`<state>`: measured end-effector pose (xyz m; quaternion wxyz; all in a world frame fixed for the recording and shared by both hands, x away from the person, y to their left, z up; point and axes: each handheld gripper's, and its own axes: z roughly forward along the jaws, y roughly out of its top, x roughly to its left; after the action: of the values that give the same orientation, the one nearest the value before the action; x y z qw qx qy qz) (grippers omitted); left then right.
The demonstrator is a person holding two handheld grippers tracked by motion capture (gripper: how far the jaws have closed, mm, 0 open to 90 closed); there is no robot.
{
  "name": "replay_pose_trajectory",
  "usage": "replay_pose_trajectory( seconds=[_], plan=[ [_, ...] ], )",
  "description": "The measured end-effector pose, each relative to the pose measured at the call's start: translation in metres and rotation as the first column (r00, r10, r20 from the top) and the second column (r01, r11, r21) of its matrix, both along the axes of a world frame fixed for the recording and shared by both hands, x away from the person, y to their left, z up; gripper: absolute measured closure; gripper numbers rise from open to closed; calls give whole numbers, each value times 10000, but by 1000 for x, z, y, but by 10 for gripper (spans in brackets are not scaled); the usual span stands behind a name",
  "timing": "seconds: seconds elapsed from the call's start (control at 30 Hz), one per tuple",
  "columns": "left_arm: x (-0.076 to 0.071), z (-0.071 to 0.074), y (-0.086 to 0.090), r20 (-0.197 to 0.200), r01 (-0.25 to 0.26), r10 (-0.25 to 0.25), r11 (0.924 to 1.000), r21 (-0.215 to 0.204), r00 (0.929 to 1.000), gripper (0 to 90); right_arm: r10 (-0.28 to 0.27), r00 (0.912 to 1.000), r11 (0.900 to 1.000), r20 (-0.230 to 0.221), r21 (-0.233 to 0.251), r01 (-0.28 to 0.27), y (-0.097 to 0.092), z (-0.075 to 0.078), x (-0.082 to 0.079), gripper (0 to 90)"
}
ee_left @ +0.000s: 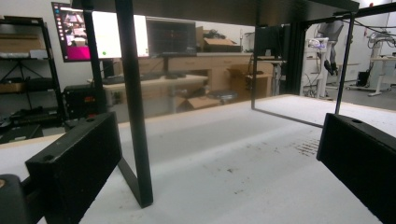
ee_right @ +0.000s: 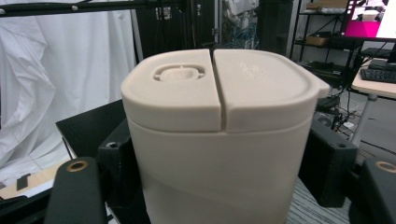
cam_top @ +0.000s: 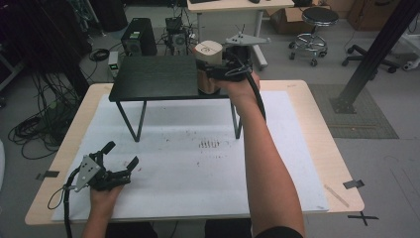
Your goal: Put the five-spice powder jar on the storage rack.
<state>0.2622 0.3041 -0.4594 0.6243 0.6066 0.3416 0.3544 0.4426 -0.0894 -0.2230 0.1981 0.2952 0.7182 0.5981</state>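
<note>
Standing on the shelf's right end, the canister sits between the right gripper's fingers, barely loosened; left gripper below the shelf, fingers wide.

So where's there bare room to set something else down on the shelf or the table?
Most of the black shelf top left of the beige container is bare, as is the white mat between both forearms. The shelf's right corner is crowded by the right gripper.

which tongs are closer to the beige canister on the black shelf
Right. The right tongs straddle the beige canister on the black shelf; the left tongs rest low on the white mat, far off.
</note>
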Motion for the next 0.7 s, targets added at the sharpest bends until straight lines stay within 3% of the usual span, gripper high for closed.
replay_pose_trajectory(
  seconds=[0.7],
  plan=[
    [0, 0, 0, -14, -20, 20, 10000, 5, 10000, 5, -36, 10000, 9998, -56, 195, 37, -7, 0, -7, 142]
  ],
)
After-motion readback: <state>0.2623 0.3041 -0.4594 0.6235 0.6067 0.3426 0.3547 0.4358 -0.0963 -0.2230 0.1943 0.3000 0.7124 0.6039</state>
